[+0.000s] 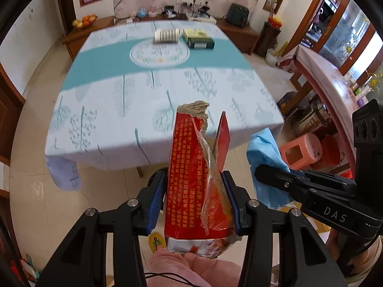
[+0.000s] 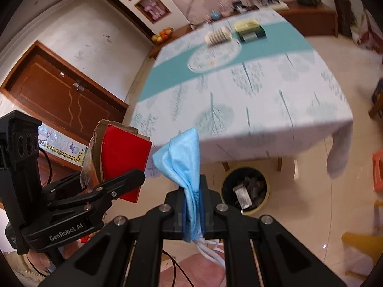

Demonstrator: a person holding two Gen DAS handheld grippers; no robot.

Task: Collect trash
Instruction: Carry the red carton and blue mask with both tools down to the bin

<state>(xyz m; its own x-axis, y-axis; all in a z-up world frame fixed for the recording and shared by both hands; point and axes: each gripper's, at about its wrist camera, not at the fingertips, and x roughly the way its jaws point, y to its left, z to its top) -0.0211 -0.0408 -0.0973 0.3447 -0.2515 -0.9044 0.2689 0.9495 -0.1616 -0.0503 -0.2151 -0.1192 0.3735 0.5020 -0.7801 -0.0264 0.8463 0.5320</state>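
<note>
Tiled floor and a dining table (image 1: 124,124) under a pale leaf-print cloth fill the scene, the whole view softened by blur; on the far half of the table lie a ribbed white roll (image 1: 166,35) and a dark green box (image 1: 198,38), well apart from both tools; the left gripper (image 1: 194,202) has its blue pads pressed on the sides of a torn red carton (image 1: 191,179), jaws about half spread; the carton's long axis runs straight out along the fingers, its ragged open end pointing forward toward the table edge; the right gripper (image 2: 193,206), jaws closed tight, pinches a crumpled blue face mask (image 2: 183,153), which stands up and forward from the fingers with white ear loops trailing behind; both pieces of trash are off the table and in the air, side by side; a round bin (image 2: 245,190) with a yellowish rim, already holding dark scraps, stands on the floor below the table's near edge, just ahead and right of the mask; judging by this, the right hand is nearer the bin, and the carton would need to travel right across to reach it.
</note>
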